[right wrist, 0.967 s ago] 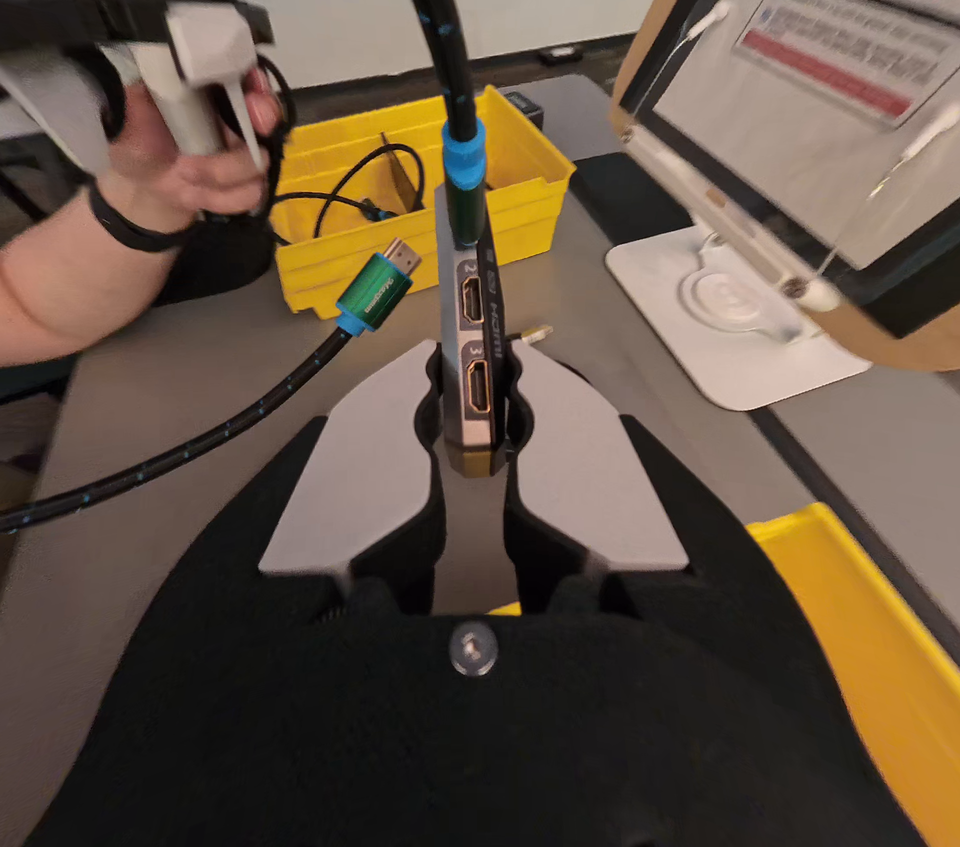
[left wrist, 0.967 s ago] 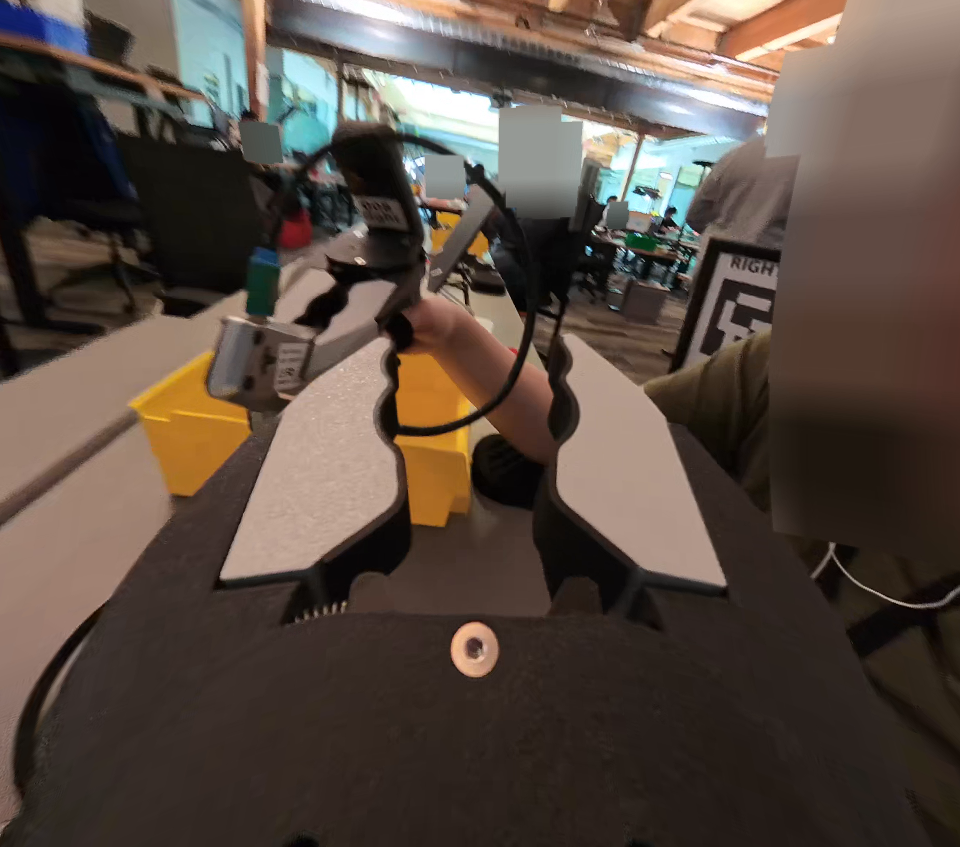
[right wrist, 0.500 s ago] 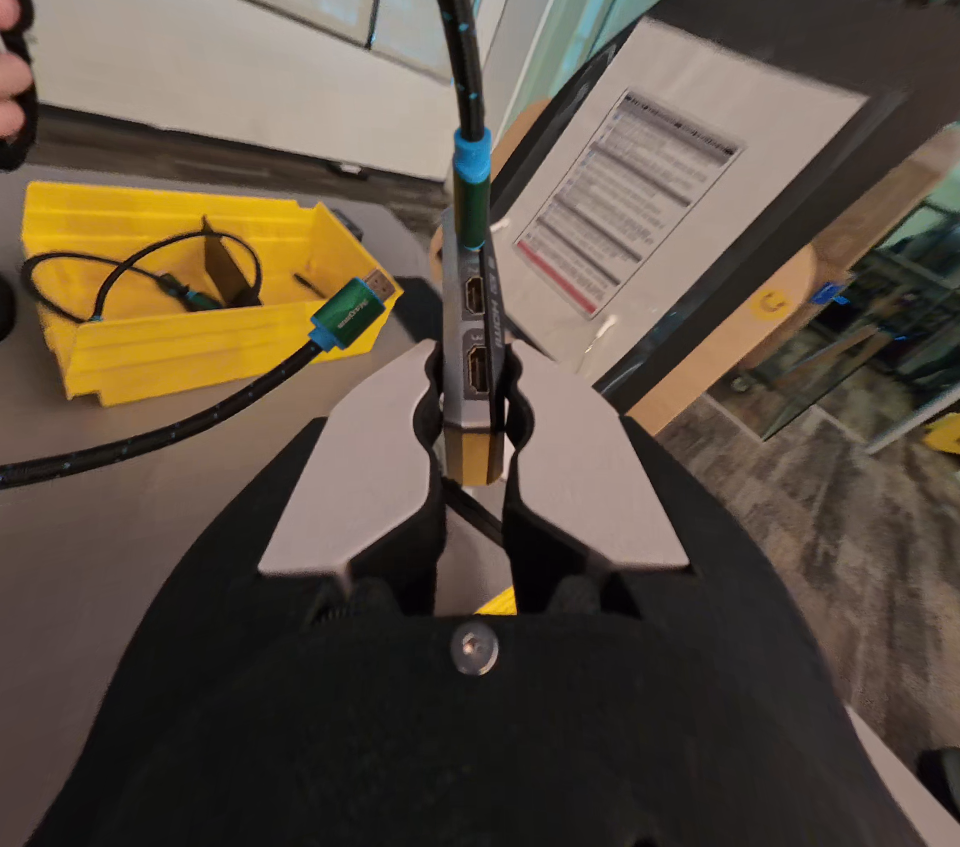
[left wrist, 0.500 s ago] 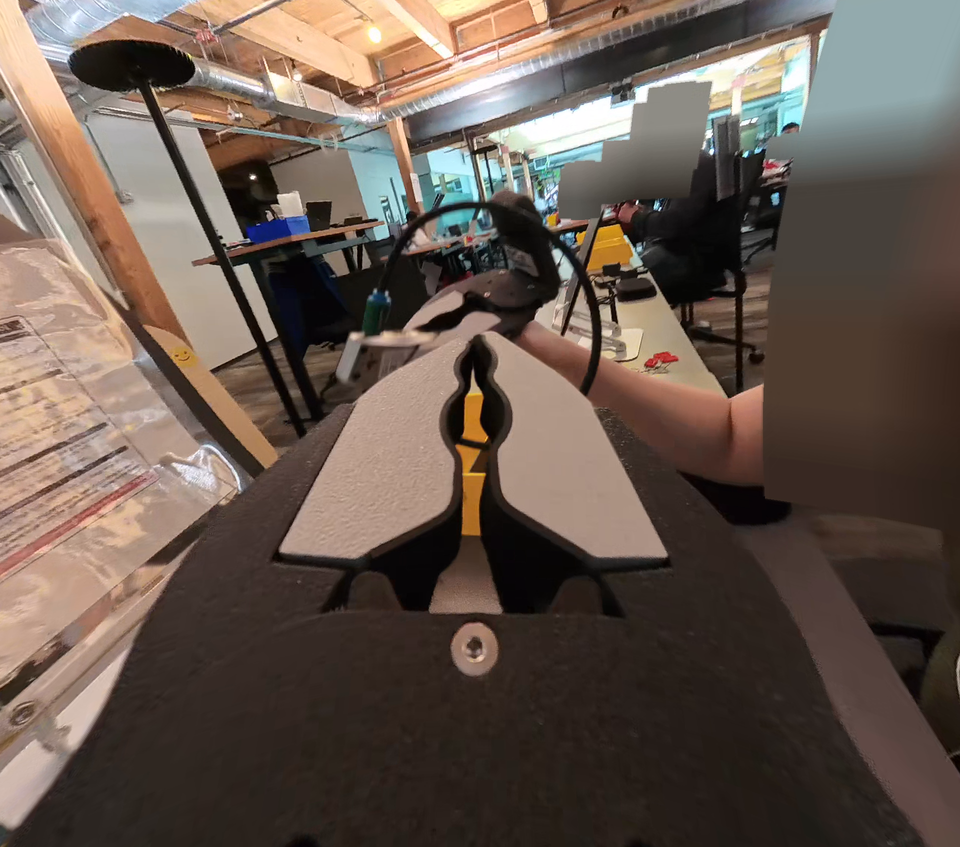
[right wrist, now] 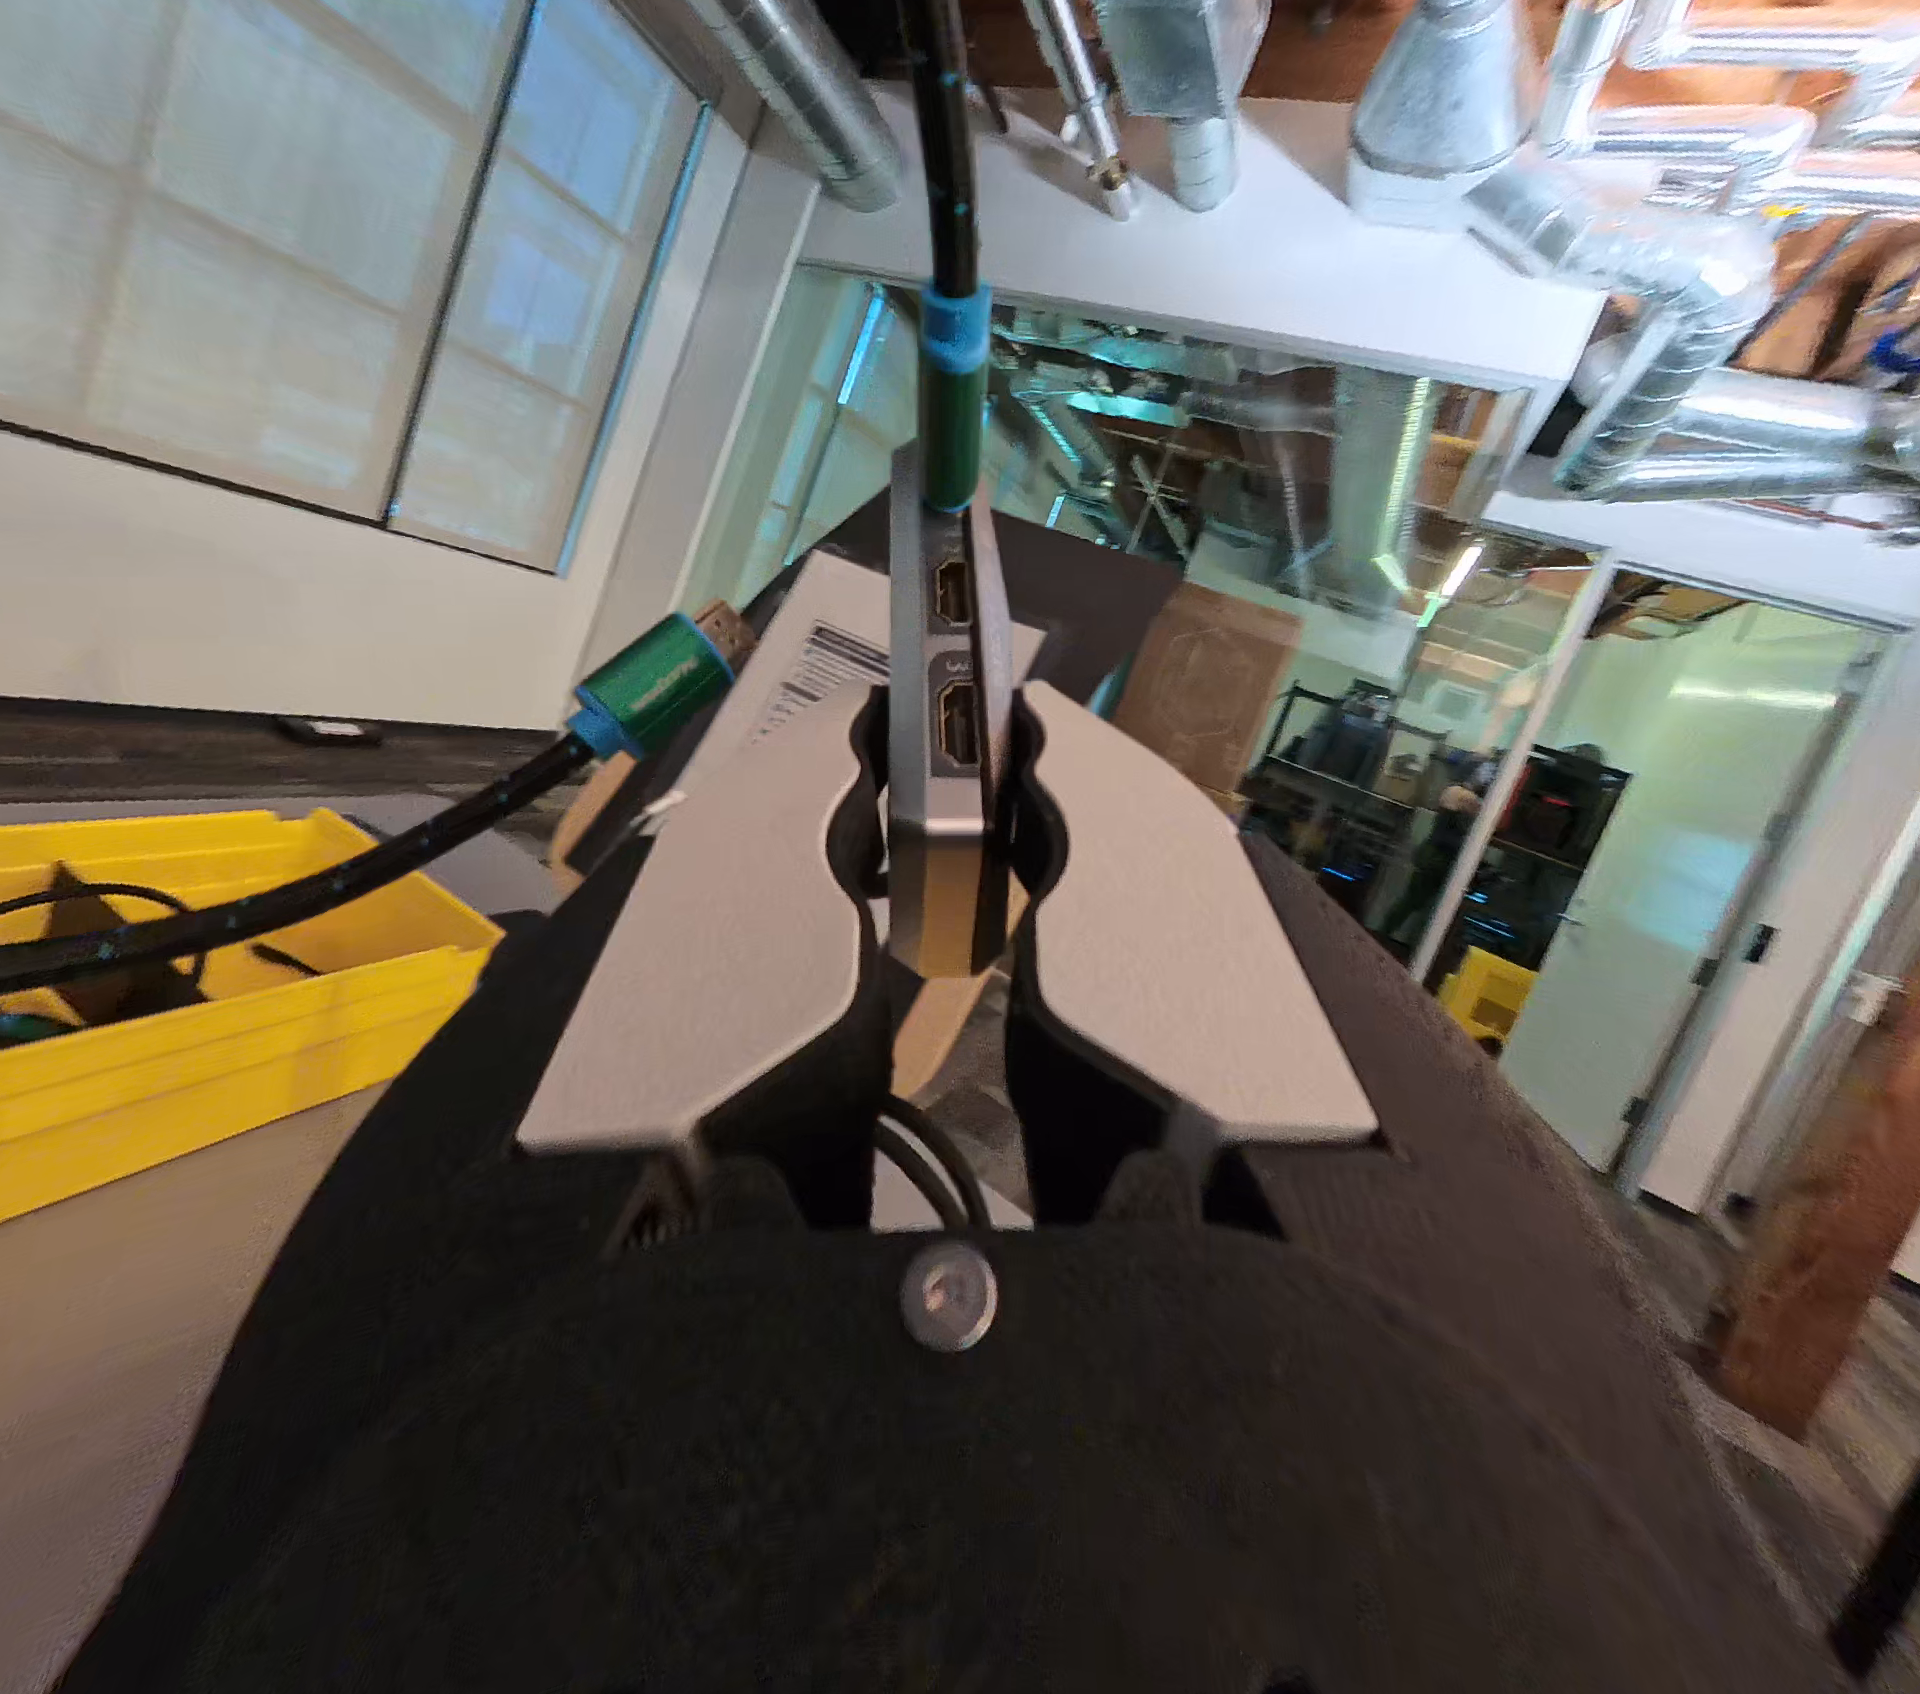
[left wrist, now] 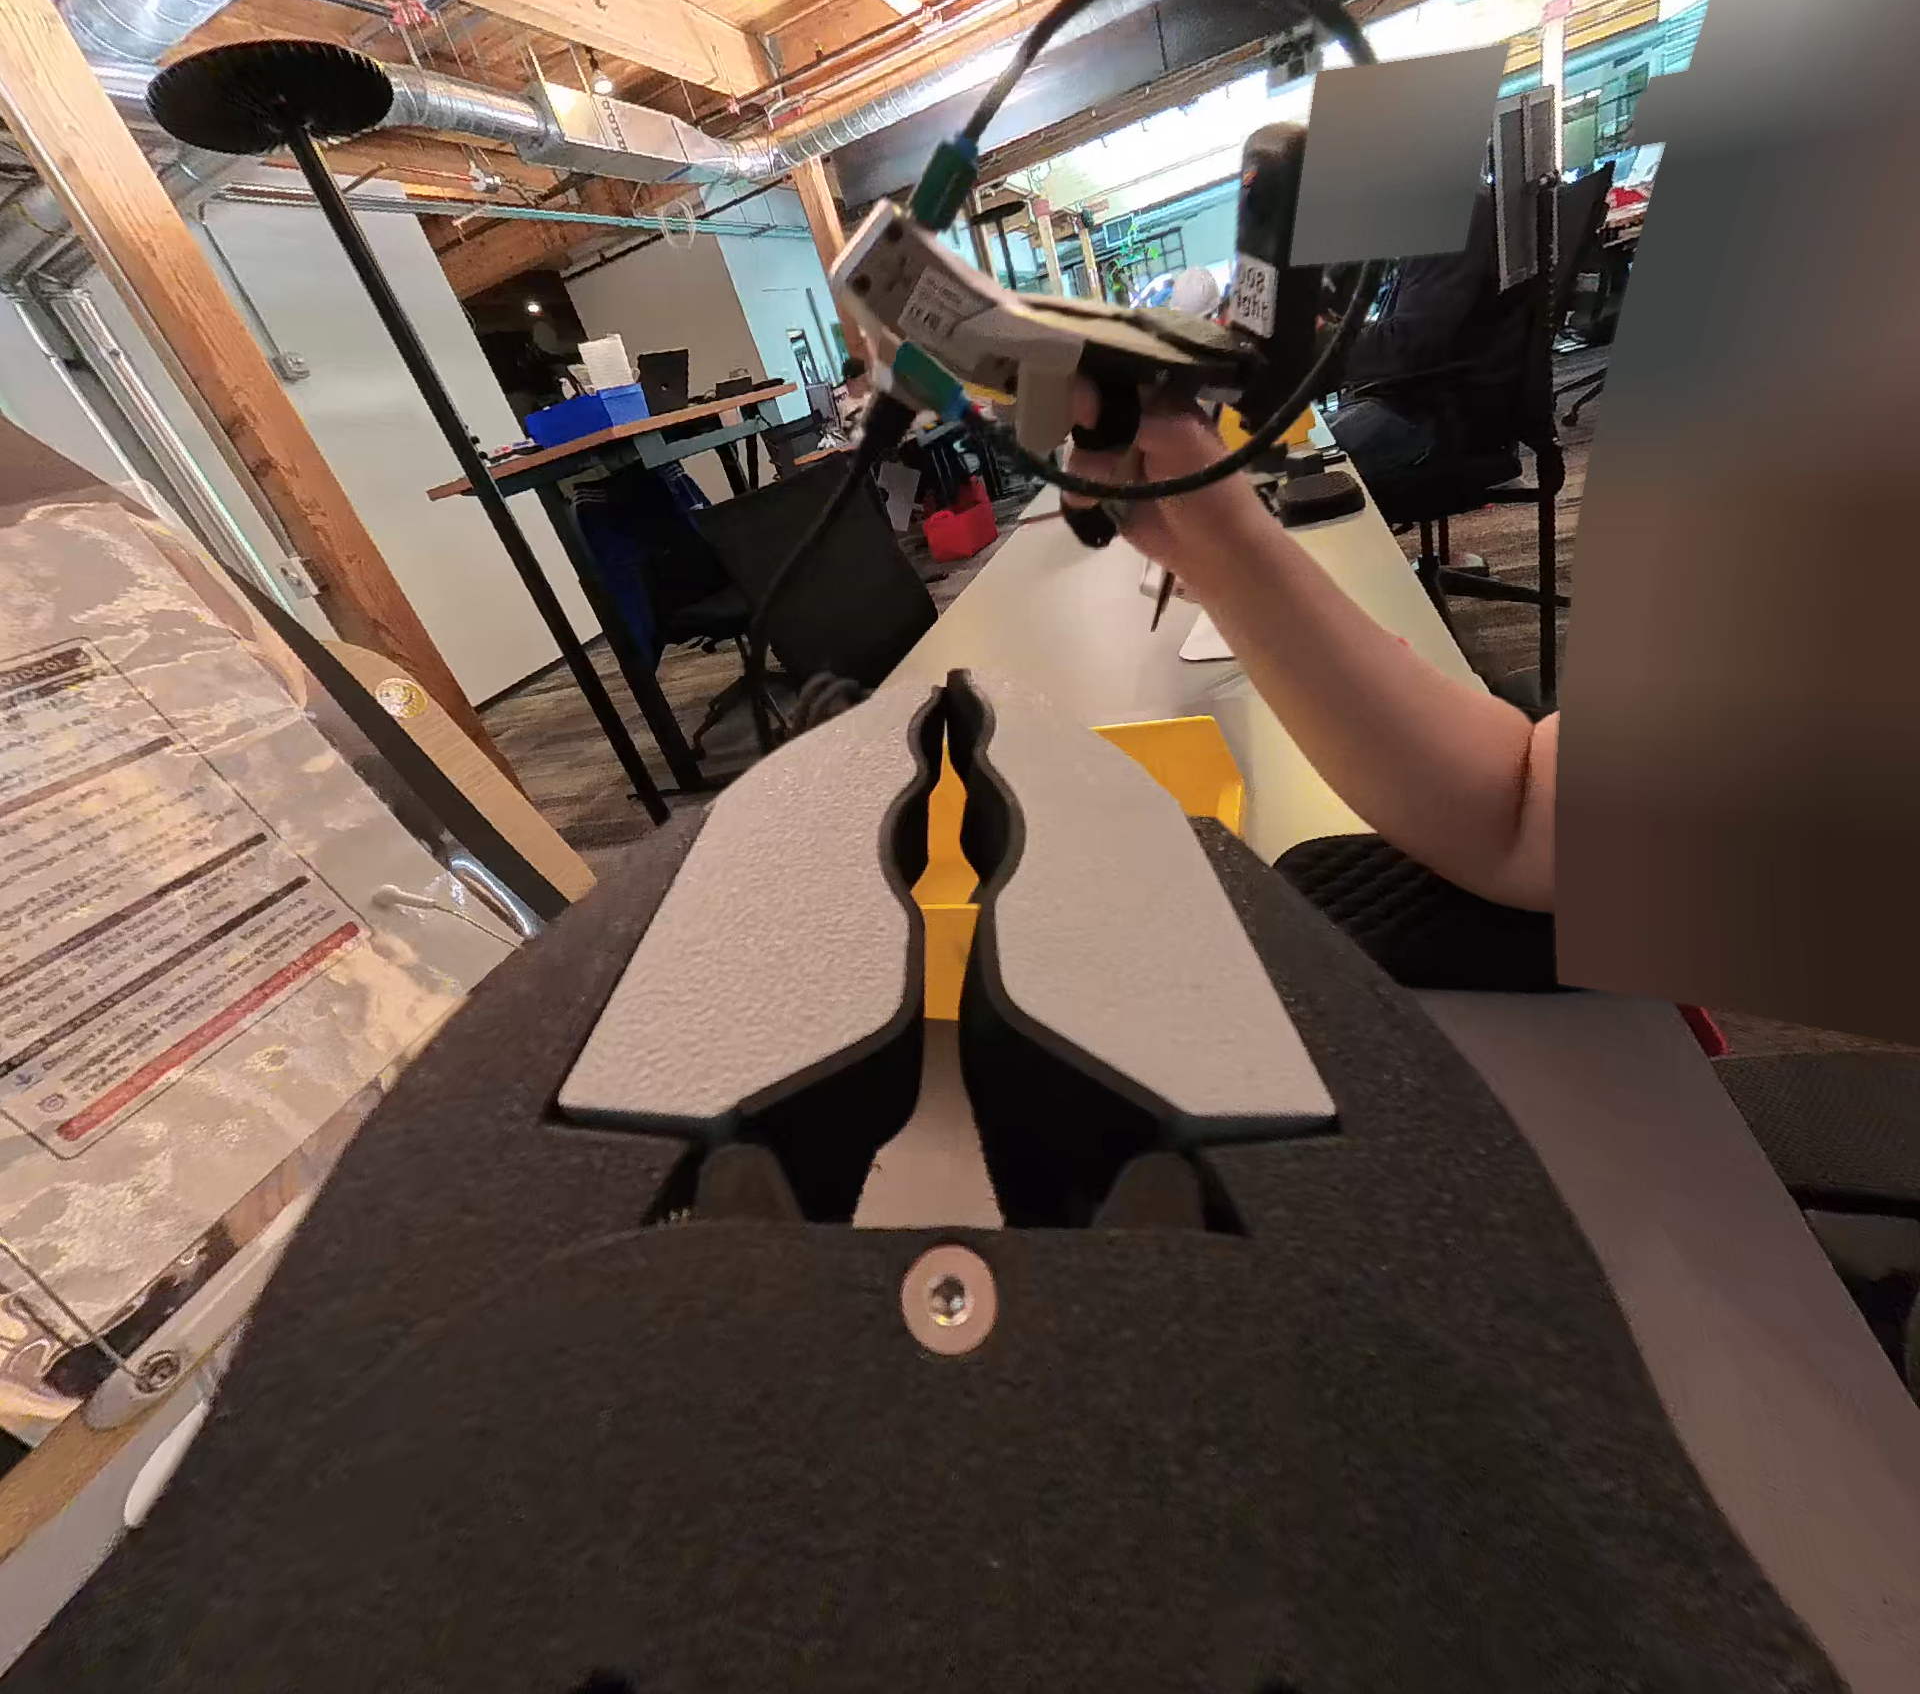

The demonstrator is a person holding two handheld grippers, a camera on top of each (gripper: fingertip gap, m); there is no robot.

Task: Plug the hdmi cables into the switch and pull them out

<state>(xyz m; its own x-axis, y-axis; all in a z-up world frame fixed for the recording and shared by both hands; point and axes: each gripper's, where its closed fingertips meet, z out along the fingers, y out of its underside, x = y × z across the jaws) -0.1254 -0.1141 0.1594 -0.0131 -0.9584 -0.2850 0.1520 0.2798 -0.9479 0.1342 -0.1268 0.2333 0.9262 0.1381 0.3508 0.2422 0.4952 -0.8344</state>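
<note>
My right gripper [right wrist: 948, 699] is shut on the grey HDMI switch [right wrist: 930, 813] and holds it high in the air, tilted up. One green HDMI plug [right wrist: 951, 449] sits in the switch's far end, and its black braided cable runs upward. A second green plug [right wrist: 655, 688] hangs free left of the switch with its metal tip bare. Two side ports face me, both empty. My left gripper [left wrist: 951, 699] is shut and holds nothing. In the left wrist view the right gripper [left wrist: 1039, 325] shows farther off with the switch [left wrist: 894, 273], above and beyond my left fingertips.
A yellow bin [right wrist: 208, 1052] with thin black cables stands on the grey table at the left. Another yellow bin [left wrist: 1174, 761] lies just beyond my left gripper. A laminated sheet on a stand [left wrist: 156, 865] is close on the left. A black floor-lamp pole [left wrist: 436, 418] stands behind it. Left tips to right tips: about 30 cm.
My left gripper has gone from open to shut with nothing in it. My right gripper has lifted and tilted upward with the switch, and the free plug has swung along beside it.
</note>
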